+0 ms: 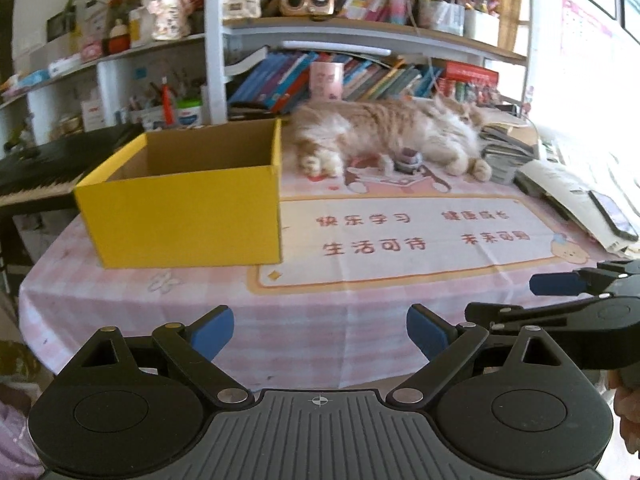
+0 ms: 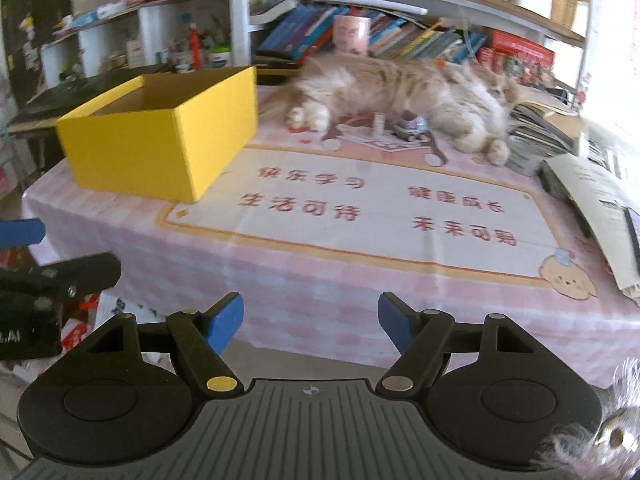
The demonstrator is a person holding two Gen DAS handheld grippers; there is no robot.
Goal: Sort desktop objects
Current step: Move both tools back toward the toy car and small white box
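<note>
An open yellow cardboard box (image 1: 188, 204) (image 2: 160, 144) stands on the left part of the pink-covered table (image 1: 360, 292) (image 2: 360, 280); what lies inside it is hidden. A small toy car (image 1: 408, 162) (image 2: 410, 126) sits far back, close to the belly of a lying cat (image 1: 384, 128) (image 2: 400, 84). My left gripper (image 1: 320, 332) hovers open over the table's near edge, nothing between its blue pads. My right gripper (image 2: 310, 322) is open too, empty, short of the near edge. Each gripper shows at the side of the other's view.
Stacked books and papers (image 1: 508, 152) (image 2: 536, 128) and a phone (image 1: 612, 216) lie on the table's right side. A piano keyboard (image 1: 36, 184) stands left of the table. Crowded bookshelves (image 1: 360, 20) rise behind the cat.
</note>
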